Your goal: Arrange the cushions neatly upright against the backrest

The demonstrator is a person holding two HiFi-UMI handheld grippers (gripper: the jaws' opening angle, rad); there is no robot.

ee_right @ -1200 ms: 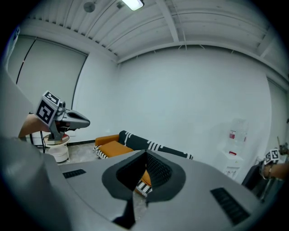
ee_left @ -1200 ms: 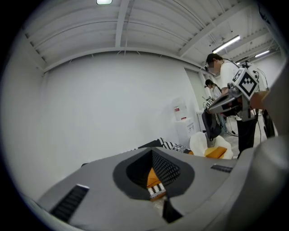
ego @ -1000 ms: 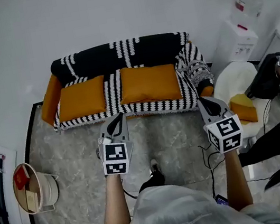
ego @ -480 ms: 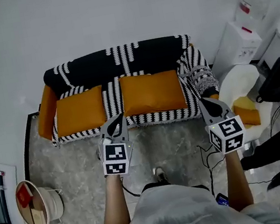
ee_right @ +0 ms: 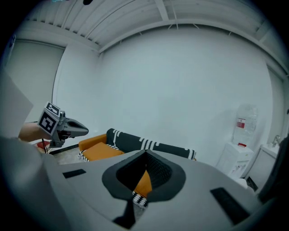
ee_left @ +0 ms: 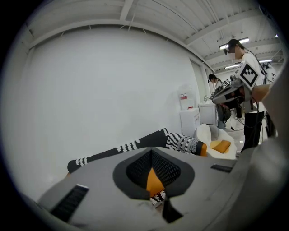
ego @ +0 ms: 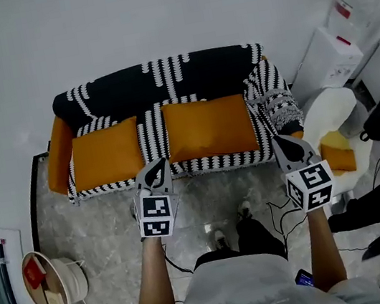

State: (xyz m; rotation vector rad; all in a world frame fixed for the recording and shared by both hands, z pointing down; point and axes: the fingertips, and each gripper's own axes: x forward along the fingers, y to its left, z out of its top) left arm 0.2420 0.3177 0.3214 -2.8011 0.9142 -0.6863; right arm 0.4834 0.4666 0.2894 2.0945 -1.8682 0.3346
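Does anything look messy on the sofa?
Yes. The left cushion and right cushion lie flat on the seat, not upright against the backrest. A third cushion sits on the white chair.

Left tool (ego: 156, 166), right tool (ego: 281, 142): grey, black jaw tips, black-white marker cubes (ego: 157, 215); white shirt (ego: 231, 300).

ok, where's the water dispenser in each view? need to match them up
Head view: water dispenser at upper right, to the right of the sofa.
Left gripper view: right of centre, against the wall, beyond the sofa's far end.
Right gripper view: far right, with its bottle on top.
Shared landmark: the sofa's black striped backrest, visible in all three views.
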